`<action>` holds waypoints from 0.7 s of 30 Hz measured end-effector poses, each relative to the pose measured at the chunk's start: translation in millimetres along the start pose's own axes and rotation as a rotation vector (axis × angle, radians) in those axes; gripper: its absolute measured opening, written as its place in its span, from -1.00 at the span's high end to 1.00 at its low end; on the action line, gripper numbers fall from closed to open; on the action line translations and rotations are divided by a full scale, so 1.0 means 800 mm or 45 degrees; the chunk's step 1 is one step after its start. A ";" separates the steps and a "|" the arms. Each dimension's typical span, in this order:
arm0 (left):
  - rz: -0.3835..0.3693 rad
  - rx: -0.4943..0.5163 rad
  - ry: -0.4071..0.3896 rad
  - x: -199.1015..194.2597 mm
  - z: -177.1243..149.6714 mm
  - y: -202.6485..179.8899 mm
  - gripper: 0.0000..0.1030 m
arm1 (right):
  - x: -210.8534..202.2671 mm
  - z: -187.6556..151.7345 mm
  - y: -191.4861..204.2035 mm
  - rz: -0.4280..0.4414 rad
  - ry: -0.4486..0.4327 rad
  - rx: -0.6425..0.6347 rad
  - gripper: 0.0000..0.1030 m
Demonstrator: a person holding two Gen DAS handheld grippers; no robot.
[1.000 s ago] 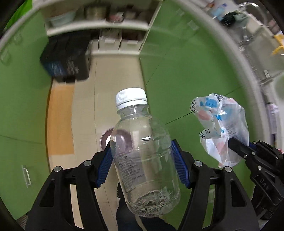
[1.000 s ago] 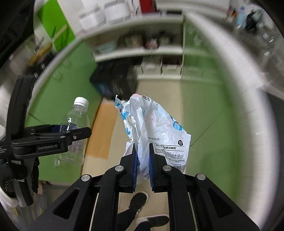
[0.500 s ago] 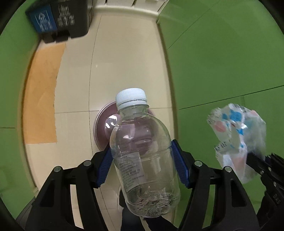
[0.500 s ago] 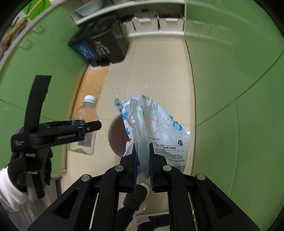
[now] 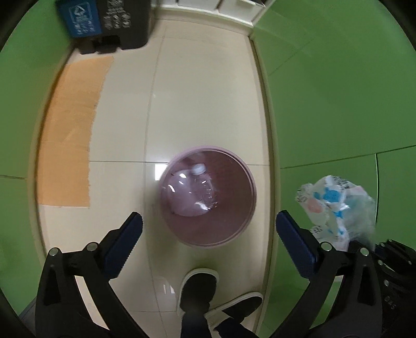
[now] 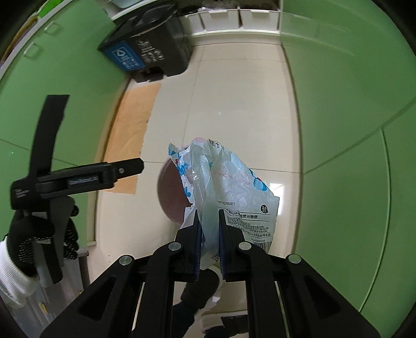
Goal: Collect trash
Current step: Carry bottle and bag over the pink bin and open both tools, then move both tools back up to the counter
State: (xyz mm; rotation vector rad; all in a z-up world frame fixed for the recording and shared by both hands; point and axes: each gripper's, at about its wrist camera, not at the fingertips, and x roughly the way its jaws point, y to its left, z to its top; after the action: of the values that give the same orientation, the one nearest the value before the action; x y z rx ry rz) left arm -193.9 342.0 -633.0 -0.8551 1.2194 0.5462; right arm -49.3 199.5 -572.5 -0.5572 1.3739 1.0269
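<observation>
My left gripper (image 5: 209, 221) is open and empty, high above a round purple waste bin (image 5: 247, 182) on the floor. A clear plastic bottle (image 5: 189, 192) with a white cap lies inside the bin. My right gripper (image 6: 208, 215) is shut on a crumpled white and blue plastic wrapper (image 6: 234, 187), held above and to the right of the bin (image 6: 169, 197). The wrapper also shows in the left wrist view (image 5: 335, 205), at the right. The left gripper (image 6: 78, 176) shows in the right wrist view, held by a gloved hand.
A black recycling bin (image 5: 109, 20) with a blue label stands at the far end of the floor. An orange mat (image 5: 70, 130) lies at the left. Green cabinet fronts (image 5: 338, 91) line both sides. The person's shoes (image 5: 200, 288) are below the grippers.
My left gripper has opened and let go of the bottle, which dropped into the purple bin. Both views have tilted further down toward the floor. The right gripper still holds the wrapper.
</observation>
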 end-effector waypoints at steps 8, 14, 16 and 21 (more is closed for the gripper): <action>0.043 -0.047 -0.116 -0.058 0.013 0.046 -0.94 | 0.036 0.017 0.047 0.061 0.051 -0.106 0.77; 0.046 -0.106 -0.174 -0.088 0.008 0.074 -0.94 | 0.061 0.029 0.063 0.058 0.034 -0.132 -0.75; 0.048 -0.120 -0.179 -0.091 0.005 0.081 -0.94 | 0.064 0.030 0.063 0.040 0.041 -0.133 -0.78; 0.052 -0.138 -0.181 -0.100 -0.004 0.081 -0.94 | 0.061 0.032 0.058 0.014 0.067 -0.120 -0.89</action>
State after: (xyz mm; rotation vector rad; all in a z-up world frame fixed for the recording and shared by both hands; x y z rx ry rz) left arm -267.9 383.7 -574.1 -0.8690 1.0874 0.6991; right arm -80.9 255.9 -603.8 -0.6514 1.3807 1.0970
